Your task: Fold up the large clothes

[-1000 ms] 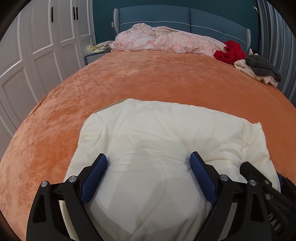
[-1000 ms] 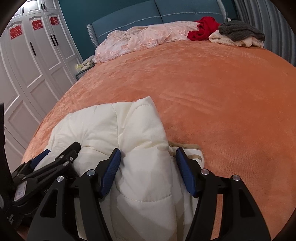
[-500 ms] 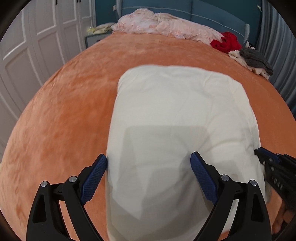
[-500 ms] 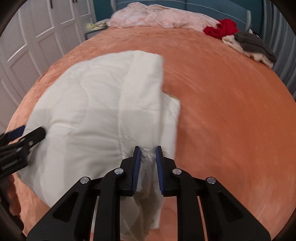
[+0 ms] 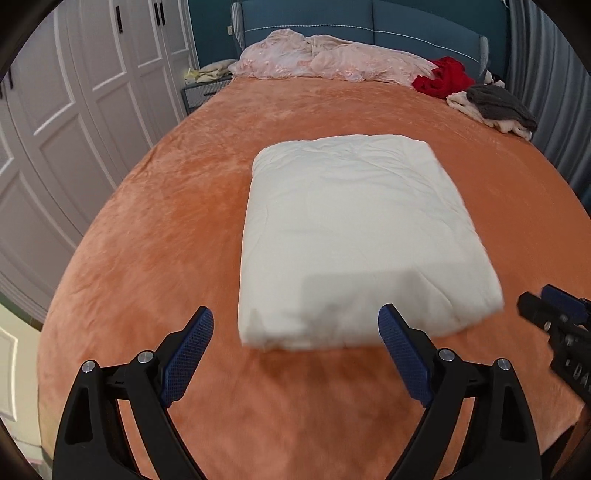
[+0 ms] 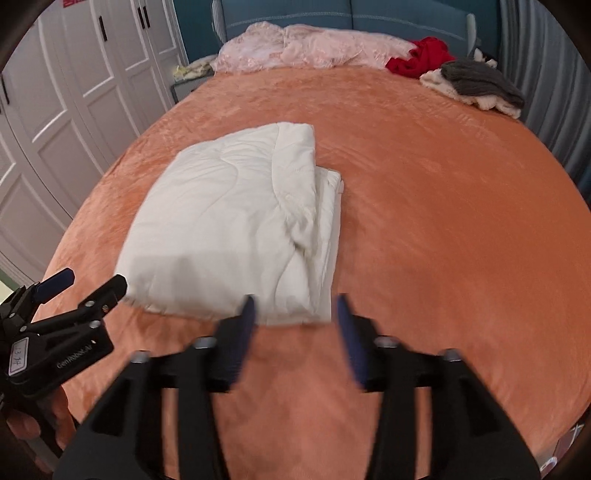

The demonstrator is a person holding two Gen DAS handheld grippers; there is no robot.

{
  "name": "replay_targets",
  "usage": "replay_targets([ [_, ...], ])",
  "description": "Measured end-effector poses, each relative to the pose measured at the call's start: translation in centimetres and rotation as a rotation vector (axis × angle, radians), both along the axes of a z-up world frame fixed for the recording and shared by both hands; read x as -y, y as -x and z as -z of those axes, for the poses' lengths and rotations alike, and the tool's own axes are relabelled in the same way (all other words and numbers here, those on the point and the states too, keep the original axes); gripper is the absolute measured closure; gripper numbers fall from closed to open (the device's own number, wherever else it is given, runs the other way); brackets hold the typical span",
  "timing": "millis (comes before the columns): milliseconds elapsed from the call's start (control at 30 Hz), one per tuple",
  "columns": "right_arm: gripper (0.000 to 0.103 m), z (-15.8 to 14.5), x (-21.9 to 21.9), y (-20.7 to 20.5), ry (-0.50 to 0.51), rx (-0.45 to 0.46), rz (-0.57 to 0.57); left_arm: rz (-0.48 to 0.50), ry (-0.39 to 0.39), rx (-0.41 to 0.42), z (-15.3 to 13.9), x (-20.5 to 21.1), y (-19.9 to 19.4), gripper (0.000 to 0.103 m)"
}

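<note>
We see an orange velvet bedspread [image 5: 155, 229] filling the room between white wardrobe doors [image 5: 66, 110] and a teal headboard [image 5: 369, 26]. The folded cream quilted coat [image 5: 354, 236] lies just ahead of our left gripper [image 5: 295, 328] (jaws wide, empty); the right gripper [image 6: 295, 314] is opening, holding nothing.

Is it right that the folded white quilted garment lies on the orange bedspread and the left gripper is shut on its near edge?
Not quite. The white quilted garment does lie folded on the orange bedspread, but the left gripper is open and holds nothing; the left wrist view shows this.
</note>
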State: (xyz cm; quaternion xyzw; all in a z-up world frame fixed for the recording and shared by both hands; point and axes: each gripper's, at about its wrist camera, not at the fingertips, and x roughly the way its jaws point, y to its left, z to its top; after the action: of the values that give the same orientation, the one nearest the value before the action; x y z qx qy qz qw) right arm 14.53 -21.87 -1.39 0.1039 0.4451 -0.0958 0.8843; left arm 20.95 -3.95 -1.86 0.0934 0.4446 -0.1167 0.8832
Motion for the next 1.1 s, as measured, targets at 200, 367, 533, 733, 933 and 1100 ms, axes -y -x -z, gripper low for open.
replay_targets([
  [200, 0.041, -1.3, -1.9, 4.9, 0.019, 0.032, 0.004, -0.018, 0.015, -0.006, -1.6, -0.7, 4.6, 0.014],
  [367, 0.041, -1.9, -2.7, 7.6, 0.014, 0.056, 0.001, -0.008, -0.004, 0.006, -2.1, -0.5, 8.1, 0.014],
  [533, 0.04, -2.2, -3.4, 9.6, 0.026, 0.068, 0.003, -0.003, 0.009, -0.012, -2.0, -0.4, 10.6, 0.014],
  [733, 0.03, -2.2, -3.5, 12.0, 0.041, 0.069, 0.028, -0.016, 0.005, -0.009, -2.0, -0.6, 12.9, 0.015],
  [933, 0.03, -2.5, -4.2, 13.8, 0.063, 0.084, 0.026, -0.042, -0.01, 0.016, -2.2, -1.0, 14.5, 0.015],
  [1100, 0.028, -2.7, -4.5, 14.7, 0.073, 0.095, 0.034, -0.069, -0.014, 0.03, -2.4, -1.5, 15.5, 0.015],
])
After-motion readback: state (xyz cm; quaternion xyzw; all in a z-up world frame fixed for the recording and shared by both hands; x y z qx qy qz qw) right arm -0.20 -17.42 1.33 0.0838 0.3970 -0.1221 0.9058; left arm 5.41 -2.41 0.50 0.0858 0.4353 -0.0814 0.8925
